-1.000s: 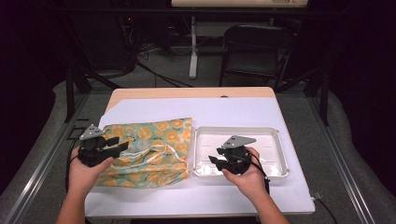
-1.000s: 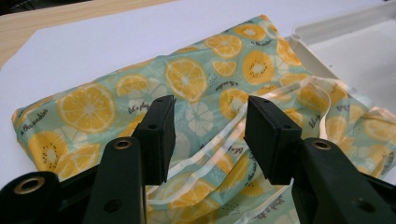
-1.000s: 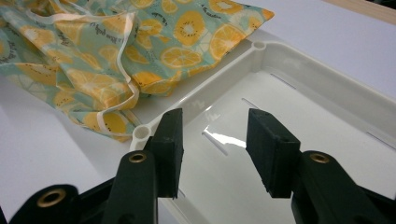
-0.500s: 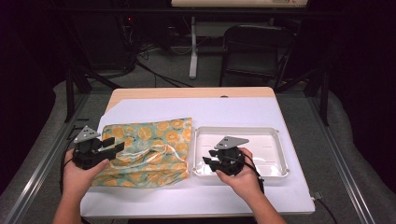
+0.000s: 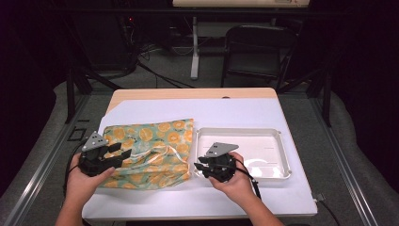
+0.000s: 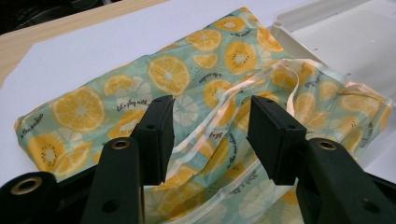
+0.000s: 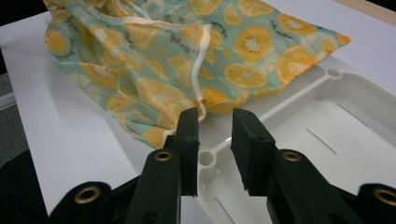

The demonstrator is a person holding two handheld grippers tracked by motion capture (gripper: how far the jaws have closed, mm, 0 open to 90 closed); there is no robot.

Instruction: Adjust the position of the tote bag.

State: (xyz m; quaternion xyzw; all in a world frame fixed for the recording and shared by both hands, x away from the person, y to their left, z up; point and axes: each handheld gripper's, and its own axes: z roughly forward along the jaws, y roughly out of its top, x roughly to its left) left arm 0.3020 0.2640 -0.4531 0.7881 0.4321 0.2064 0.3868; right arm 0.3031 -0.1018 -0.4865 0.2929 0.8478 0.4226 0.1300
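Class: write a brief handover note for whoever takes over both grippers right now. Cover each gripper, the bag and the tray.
Left gripper: open, jaws over the teal fabric bag with orange-slice print, gripping nothing.
Right gripper: open, over the near-left corner of the white plastic tray, beside the bag's edge.
Bag lies flat on the white tabletop, its edge against the tray.
Done: nothing gripped.
Left: probably grip the bag and move it into the tray.

Parted gripper [image 7: 214,135] over tray [image 7: 355,126] corner
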